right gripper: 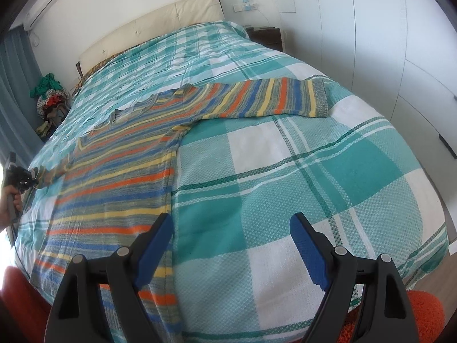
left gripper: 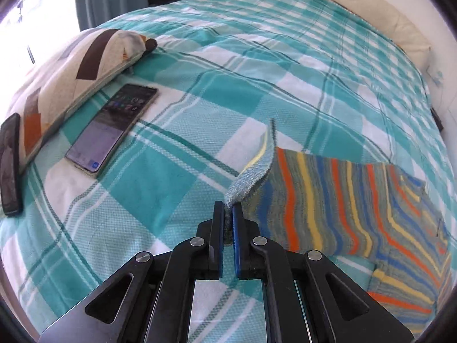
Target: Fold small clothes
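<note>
Sweater (right gripper: 120, 154): a striped knit in orange, blue, yellow and grey is laid flat on the bed, one sleeve (right gripper: 271, 97) stretched out toward the wardrobe side.
Cuff (left gripper: 245, 180): the other sleeve's ribbed end is lifted off the cover and drawn into a taut ridge.
Left gripper (left gripper: 228, 208): its fingers (left gripper: 218, 228) are clenched on the cuff, knit being pinched between the blue pads; in the right wrist view it is seen small at the far left edge, held by a hand (right gripper: 8, 203).
Right gripper (right gripper: 231, 228): its fingers (right gripper: 155, 245) are spread wide with nothing between them; it is held above the sweater's side edge, the left finger over the stripes, the right over bare cover.
Bed (right gripper: 314, 171): it is covered by a teal-and-white checked blanket, with a cream headboard (right gripper: 154, 25) behind.
Phones: a lit phone (left gripper: 114, 125) is laid on the blanket, a dark one (left gripper: 10, 165) near the view's edge.
Pillow (left gripper: 74, 74): a patterned one is placed just beside the phones.
</note>
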`<state>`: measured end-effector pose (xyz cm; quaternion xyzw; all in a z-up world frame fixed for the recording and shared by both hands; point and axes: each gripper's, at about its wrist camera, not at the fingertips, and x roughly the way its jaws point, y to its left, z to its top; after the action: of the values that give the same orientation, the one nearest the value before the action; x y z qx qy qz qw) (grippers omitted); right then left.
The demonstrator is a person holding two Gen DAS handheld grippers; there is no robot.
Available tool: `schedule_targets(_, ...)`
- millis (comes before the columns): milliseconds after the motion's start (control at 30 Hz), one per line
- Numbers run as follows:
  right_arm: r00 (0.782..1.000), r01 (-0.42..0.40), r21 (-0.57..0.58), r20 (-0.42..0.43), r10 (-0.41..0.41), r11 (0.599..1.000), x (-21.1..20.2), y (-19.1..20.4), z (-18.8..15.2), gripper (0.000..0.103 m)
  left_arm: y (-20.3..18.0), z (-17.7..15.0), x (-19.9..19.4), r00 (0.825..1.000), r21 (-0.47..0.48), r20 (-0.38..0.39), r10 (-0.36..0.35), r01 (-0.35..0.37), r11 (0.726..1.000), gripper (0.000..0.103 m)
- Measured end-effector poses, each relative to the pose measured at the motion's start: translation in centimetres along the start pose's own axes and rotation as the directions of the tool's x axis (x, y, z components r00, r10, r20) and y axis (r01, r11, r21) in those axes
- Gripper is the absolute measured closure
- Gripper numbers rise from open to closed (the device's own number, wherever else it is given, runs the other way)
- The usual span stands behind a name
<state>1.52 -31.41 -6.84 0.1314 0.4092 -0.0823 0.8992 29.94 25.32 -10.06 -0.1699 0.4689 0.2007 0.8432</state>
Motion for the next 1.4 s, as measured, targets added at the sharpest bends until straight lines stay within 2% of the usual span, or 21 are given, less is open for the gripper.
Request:
schedule_targets(100, 1.000, 0.011, -0.019, -0.012, -0.011, 1.000, 0.3, 0.4, 0.0, 0.020, 0.4, -0.1, 0.5, 1.000, 0.008, 0.001, 0.026, -0.026, 1.000, 0.100)
schedule_targets(200, 1.000, 0.020, -0.030, -0.016, -0.020, 0.999, 0.6, 0.7, 0.0, 0.020, 1.7, -0.3, 1.7, 0.999, -0.042, -0.030, 0.018, -0.019, 0.999, 0.101)
schedule_targets(300, 0.999, 0.027, -0.038, -0.022, -0.028, 0.999, 0.8, 0.9, -0.1, 0.020, 3.5, -0.9, 3.1, 0.997, -0.119, -0.073, -0.022, 0.013, 0.993, 0.101)
schedule_targets(467, 0.999, 0.040, -0.050, -0.034, -0.041, 0.998, 1.1, 0.9, -0.3, 0.020, 4.8, -1.2, 3.7, 0.993, -0.189, -0.079, -0.087, 0.071, 0.979, 0.101)
schedule_targets(600, 0.998, 0.044, -0.042, -0.038, -0.046, 0.998, 1.3, 0.7, -0.3, 0.020, 6.2, -1.2, 4.1, 0.979, -0.261, -0.092, -0.183, 0.154, 0.953, 0.098)
schedule_targets(700, 0.998, 0.045, -0.044, -0.034, -0.047, 0.998, 1.2, 0.6, -0.4, 0.020, 7.6, -1.1, 3.3, 0.976, -0.309, -0.088, -0.201, 0.166, 0.937, 0.091)
schedule_targets(767, 0.998, 0.048, -0.048, -0.031, -0.050, 0.998, 1.1, 0.7, -0.4, 0.020, 7.9, -1.1, 2.3, 0.977, -0.295, -0.082, -0.198, 0.166, 0.941, 0.075)
schedule_targets(800, 0.998, 0.047, -0.049, -0.031, -0.048, 0.998, 1.2, 0.7, -0.3, 0.020, 7.7, -1.0, 1.6, 0.978, -0.274, -0.072, -0.197, 0.170, 0.947, 0.072)
schedule_targets(867, 0.998, 0.046, -0.051, -0.030, -0.048, 0.998, 1.2, 0.8, -0.3, 0.020, 6.6, -0.7, 0.3, 0.981, -0.200, -0.033, -0.191, 0.181, 0.963, 0.058)
schedule_targets(900, 0.998, 0.047, -0.051, -0.027, -0.048, 0.998, 1.2, 0.8, -0.3, 0.020, 5.7, -0.4, -0.3, 0.981, -0.157, -0.010, -0.192, 0.188, 0.970, 0.055)
schedule_targets(967, 0.999, 0.044, -0.055, -0.022, -0.045, 0.997, 1.2, 1.0, -0.2, 0.020, 3.6, 0.4, -1.0, 0.976, -0.077, 0.028, -0.215, 0.216, 0.973, 0.042)
schedule_targets(1033, 0.999, 0.040, -0.064, -0.018, -0.041, 0.997, 1.2, 1.3, -0.1, 0.020, 1.4, 1.5, -0.3, 0.970, -0.015, 0.034, -0.241, 0.241, 0.970, 0.037)
schedule_targets(1067, 0.999, 0.038, -0.070, -0.016, -0.039, 0.997, 1.1, 1.4, -0.1, 0.020, 0.8, 2.1, 0.6, 0.972, -0.002, 0.021, -0.234, 0.234, 0.972, 0.034)
schedule_targets(1100, 0.999, 0.039, -0.076, -0.014, -0.040, 0.996, 1.1, 1.6, -0.1, 0.020, 0.7, 2.4, 1.9, 0.981, -0.011, 0.002, -0.194, 0.194, 0.981, 0.034)
schedule_targets(1133, 0.999, 0.041, -0.081, -0.013, -0.042, 0.996, 1.1, 1.7, -0.1, 0.020, 1.1, 2.5, 3.3, 0.992, -0.038, -0.024, -0.126, 0.125, 0.991, 0.034)
schedule_targets(1200, 0.999, 0.047, -0.081, -0.009, -0.048, 0.996, 1.0, 1.8, -0.2, 0.020, 3.3, 1.7, 5.5, 0.996, -0.115, -0.083, -0.013, 0.003, 0.993, 0.039)
schedule_targets(1267, 0.998, 0.058, -0.067, 0.000, -0.058, 0.996, 0.6, 1.5, -0.2, 0.020, 4.8, 1.1, 4.9, 0.999, -0.140, -0.047, -0.011, 0.004, 0.990, 0.039)
schedule_targets(1333, 0.997, 0.072, -0.045, 0.008, -0.072, 0.996, 0.4, 0.9, -0.2, 0.020, 5.0, 0.2, 3.4, 0.999, -0.089, -0.048, 0.022, -0.026, 0.996, 0.038)
schedule_targets(1400, 0.996, 0.088, -0.028, 0.000, -0.088, 0.996, 0.4, 0.4, -0.1, 0.020, 4.6, -1.2, 0.8, 0.999, -0.023, -0.033, -0.019, 0.018, 1.000, 0.038)
